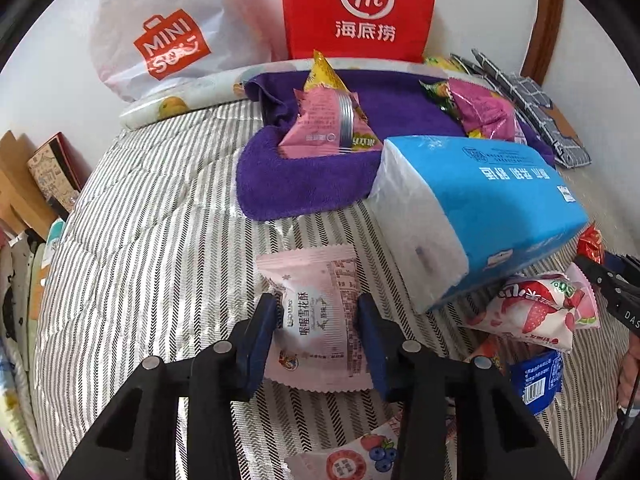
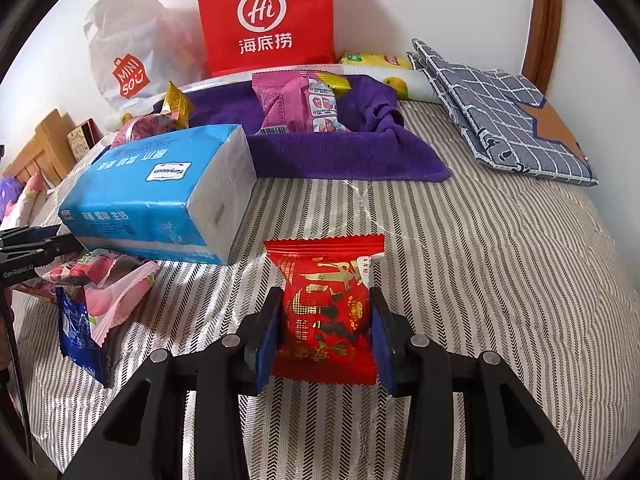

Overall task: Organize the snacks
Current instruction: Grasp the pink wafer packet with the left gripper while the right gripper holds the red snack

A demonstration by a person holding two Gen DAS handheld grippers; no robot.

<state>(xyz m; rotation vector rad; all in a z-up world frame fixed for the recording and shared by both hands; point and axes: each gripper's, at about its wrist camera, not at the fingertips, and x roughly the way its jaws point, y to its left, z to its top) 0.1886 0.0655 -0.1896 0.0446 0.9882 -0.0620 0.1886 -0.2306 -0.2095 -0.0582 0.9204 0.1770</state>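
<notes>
Gripping a pale pink snack packet [image 1: 318,316], the left gripper [image 1: 320,340] matches the right gripper [image 2: 324,334], clamped on a red-and-gold snack packet [image 2: 326,312], bare striped bedspread [image 2: 500,280] lying rightward.

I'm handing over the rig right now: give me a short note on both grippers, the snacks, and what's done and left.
Left gripper: around the pale pink snack packet, pads at its sides.
Right gripper: shut on the red snack packet.
Done: two piles of packets already sit on the purple towel.
Left: place both held packets, then the loose ones near the blue tissue pack, including the strawberry packet and dark blue packet.
</notes>
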